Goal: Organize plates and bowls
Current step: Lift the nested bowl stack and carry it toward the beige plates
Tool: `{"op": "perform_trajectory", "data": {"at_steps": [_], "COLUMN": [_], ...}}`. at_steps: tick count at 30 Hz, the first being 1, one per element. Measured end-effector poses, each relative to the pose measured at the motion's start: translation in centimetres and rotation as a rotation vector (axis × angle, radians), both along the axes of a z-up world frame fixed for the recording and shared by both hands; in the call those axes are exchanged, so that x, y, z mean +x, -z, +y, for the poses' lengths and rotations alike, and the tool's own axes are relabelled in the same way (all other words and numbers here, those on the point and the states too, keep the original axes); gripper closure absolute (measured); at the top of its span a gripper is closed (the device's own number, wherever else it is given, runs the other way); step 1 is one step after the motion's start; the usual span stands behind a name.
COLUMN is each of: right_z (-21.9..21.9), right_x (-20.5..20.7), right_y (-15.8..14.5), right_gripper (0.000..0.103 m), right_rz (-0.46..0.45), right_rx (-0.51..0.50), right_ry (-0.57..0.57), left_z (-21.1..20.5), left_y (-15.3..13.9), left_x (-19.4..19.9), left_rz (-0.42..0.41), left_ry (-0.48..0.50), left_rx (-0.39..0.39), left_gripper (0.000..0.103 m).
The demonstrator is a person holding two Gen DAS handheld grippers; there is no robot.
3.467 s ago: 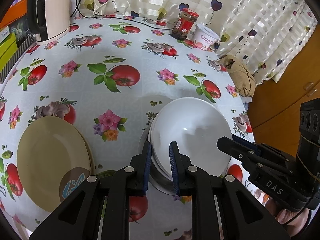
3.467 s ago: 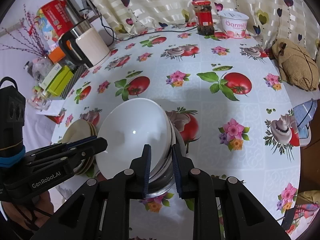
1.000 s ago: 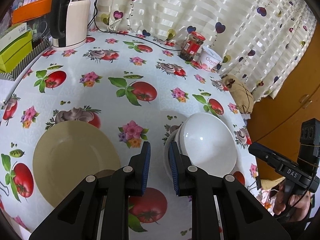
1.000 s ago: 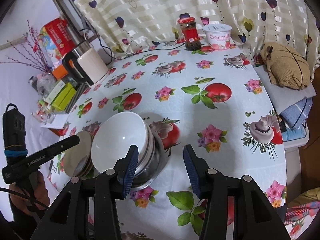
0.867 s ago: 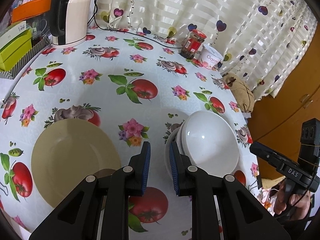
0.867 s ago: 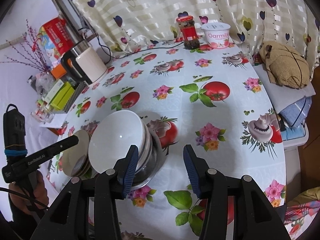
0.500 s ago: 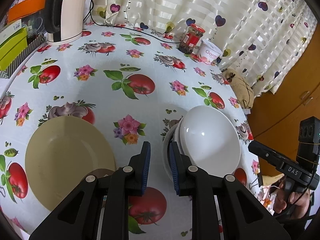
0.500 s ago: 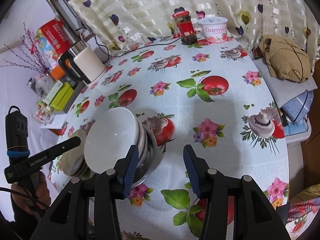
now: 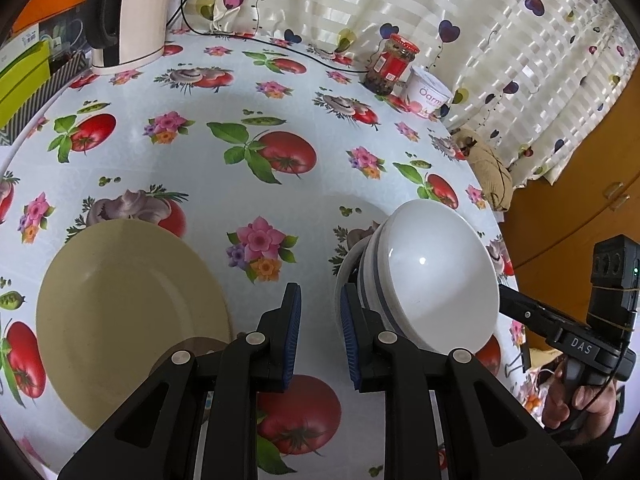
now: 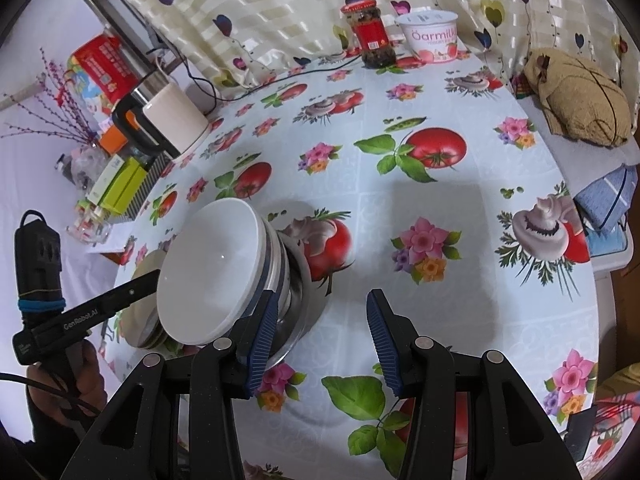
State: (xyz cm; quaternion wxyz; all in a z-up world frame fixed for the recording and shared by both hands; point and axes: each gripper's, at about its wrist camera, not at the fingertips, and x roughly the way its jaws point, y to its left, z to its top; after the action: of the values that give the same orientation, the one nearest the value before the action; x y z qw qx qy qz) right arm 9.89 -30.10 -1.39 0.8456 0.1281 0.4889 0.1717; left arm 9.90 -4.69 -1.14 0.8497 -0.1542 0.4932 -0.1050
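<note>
The left gripper is opening its jaws over bare tablecloth, nothing between them. The bowl stack sits just right of it (white bowl on top), the tan plate to its left. The right gripper hangs spread wide, empty, beside the bowls' right.
</note>
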Motion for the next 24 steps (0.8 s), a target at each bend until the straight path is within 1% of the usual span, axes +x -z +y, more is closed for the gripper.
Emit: {"op": "perform_trajectory", "data": {"at_steps": [11,18,20,22,24], "right_z": [0.9,0.9,1.0,1.2,1.3], "right_x": [0.9,1.3,1.4,1.4,1.5], "right_y": [1.7,1.9,2.1,2.3,2.5], "right_gripper": [0.067,0.071,0.075,0.077,0.081], "right_rz": [0.044,0.051,0.055,0.061,0.068], "right_rx": [0.021,0.030,0.034,0.034,0.037], "right_ry": [-0.024,-0.026,-0.030,-0.033,-0.039], "left_z": [-0.1,-0.4,-0.5,-0.7,-0.6], "left_y": [1.5,2.2,2.3,2.5,2.7], "left_x": [0.8,1.1,1.2,1.3,1.3], "left_rz": [0.045,0.063,0.068,0.074,0.081], "left_ry": [0.027,0.045,0.054,0.057,0.057], "left_rx": [-0.047,-0.075,-0.083,-0.083,-0.094], "left_gripper": [0.082,0.082,0.082,0.082,0.082]}}
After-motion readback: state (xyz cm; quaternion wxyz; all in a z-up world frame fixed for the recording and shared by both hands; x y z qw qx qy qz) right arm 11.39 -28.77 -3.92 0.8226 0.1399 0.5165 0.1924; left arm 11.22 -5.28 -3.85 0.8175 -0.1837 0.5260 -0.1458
